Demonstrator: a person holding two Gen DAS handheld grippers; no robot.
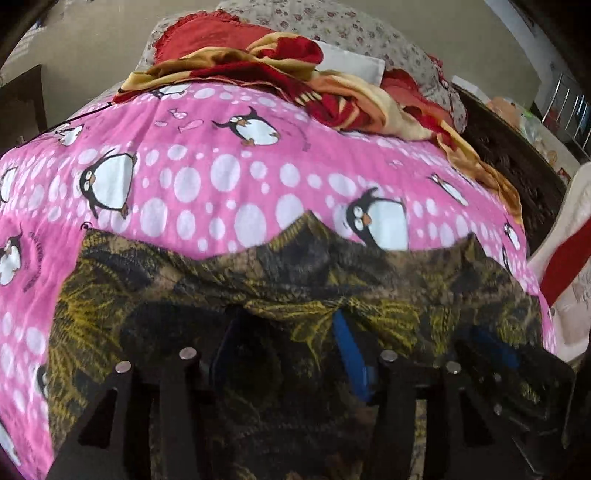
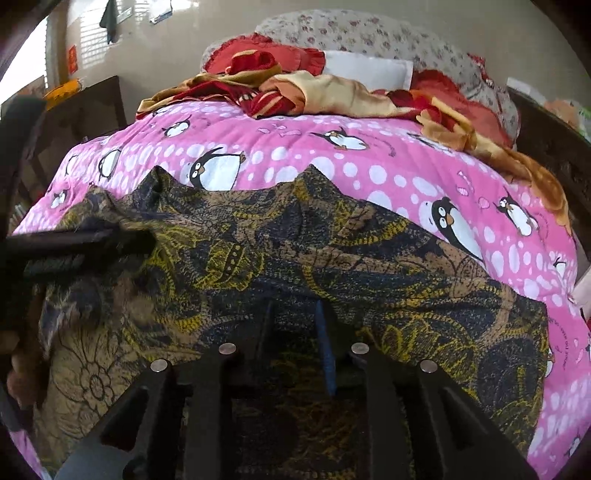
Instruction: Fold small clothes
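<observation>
Working over the garment (image 2: 295,240), which lies spread on the pink sheet (image 2: 369,155) so its near edge is within reach for a fold, I keep my right gripper (image 2: 295,314) nearly closed over the near hem, though pinched cloth is hard to make out; my left gripper (image 1: 288,325) stands partly open, its fingers blurred, tips lost against dark print

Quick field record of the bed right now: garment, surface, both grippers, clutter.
garment: dark brown and yellow patterned cloth, spread rumpled on the bed
surface: pink penguin bedsheet
left gripper: jaws apart, low over the cloth, grip unclear
right gripper: jaws nearly together, at the cloth's near part, grip unclear
clutter: red and tan blanket bunched at the far end, floral pillow behind
</observation>
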